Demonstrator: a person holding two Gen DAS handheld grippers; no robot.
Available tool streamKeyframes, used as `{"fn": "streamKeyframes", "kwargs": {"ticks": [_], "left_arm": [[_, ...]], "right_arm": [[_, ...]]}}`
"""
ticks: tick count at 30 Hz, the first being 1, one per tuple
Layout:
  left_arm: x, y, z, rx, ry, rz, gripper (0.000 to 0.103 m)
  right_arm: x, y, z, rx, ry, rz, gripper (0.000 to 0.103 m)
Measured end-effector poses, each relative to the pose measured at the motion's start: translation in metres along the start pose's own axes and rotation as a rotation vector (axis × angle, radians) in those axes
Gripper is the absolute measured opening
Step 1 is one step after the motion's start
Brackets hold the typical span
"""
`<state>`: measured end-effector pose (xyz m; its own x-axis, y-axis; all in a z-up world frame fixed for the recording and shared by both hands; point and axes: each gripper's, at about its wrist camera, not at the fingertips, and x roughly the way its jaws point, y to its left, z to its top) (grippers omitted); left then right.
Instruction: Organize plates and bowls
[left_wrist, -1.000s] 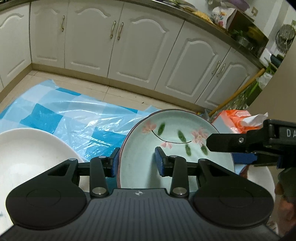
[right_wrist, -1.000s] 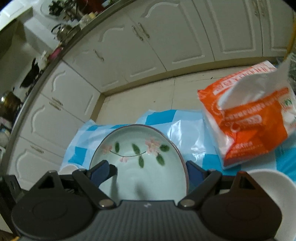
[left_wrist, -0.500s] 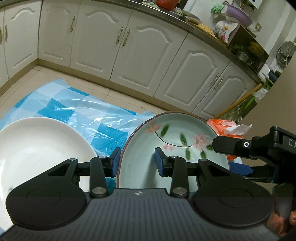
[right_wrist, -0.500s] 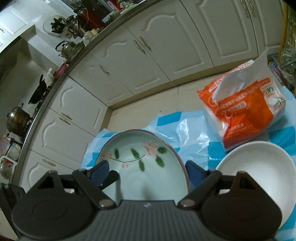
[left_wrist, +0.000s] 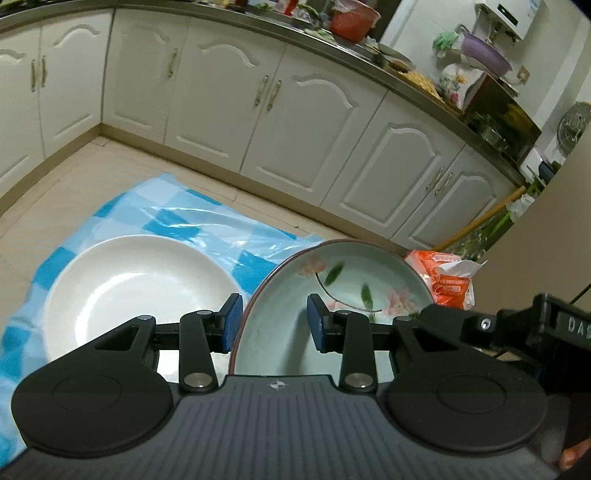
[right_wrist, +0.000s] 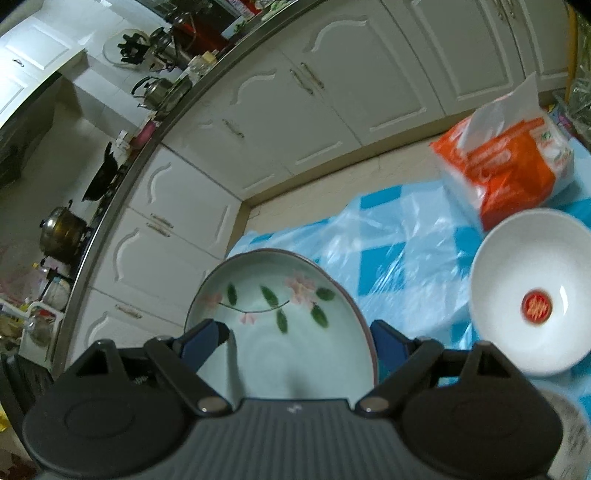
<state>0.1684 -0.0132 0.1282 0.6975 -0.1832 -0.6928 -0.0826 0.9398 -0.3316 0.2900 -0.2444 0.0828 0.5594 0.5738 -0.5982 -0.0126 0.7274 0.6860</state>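
Centre-bottom of the left wrist view: left gripper straddles the left rim of the floral plate, one blue pad outside the rim, one inside over the glaze. Jaws are narrow and closing, with the rim between them; pad contact looks made, so it grips the plate. Plate is tilted and off the sheet.

Lower centre of the right wrist view: right gripper has the same floral plate on its opposite edge. Jaws are set wide, left finger over the plate's inside face, right finger outside the right rim. Can't tell whether the pads actually press on it.

Left of frame in the left wrist view: large white plate lies flat on the blue checked plastic sheet, just beside the floral plate's rim.

Right edge of the right wrist view: small white bowl with a red mark in its centre, on the same sheet. Orange tissue pack sits just above it, upper right. White cabinets across the top.
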Motion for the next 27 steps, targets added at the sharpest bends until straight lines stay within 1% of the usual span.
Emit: {"fn": "streamKeyframes", "kwargs": {"ticks": [8,12,16,17,27], "left_arm": [[-0.046,0.012,-0.005,-0.035,-0.030,0.035,0.039],[-0.062,0.025,-0.007,-0.040,-0.033,0.058,0.039],[-0.081,0.040,-0.017,-0.051,-0.032,0.087,0.039],[-0.081,0.041,-0.019,-0.056,-0.031,0.096,0.039],[-0.118,0.069,-0.047,-0.083,-0.022,0.192,0.040]], "right_arm": [[-0.006,0.023,-0.025,0.013,0.056,0.052,0.089],[-0.008,0.036,-0.039,0.008,0.087,0.078,0.089],[-0.009,0.051,-0.056,-0.015,0.132,0.103,0.089],[-0.009,0.055,-0.061,-0.020,0.142,0.106,0.090],[0.006,0.076,-0.122,-0.050,0.310,0.139,0.090]]}}
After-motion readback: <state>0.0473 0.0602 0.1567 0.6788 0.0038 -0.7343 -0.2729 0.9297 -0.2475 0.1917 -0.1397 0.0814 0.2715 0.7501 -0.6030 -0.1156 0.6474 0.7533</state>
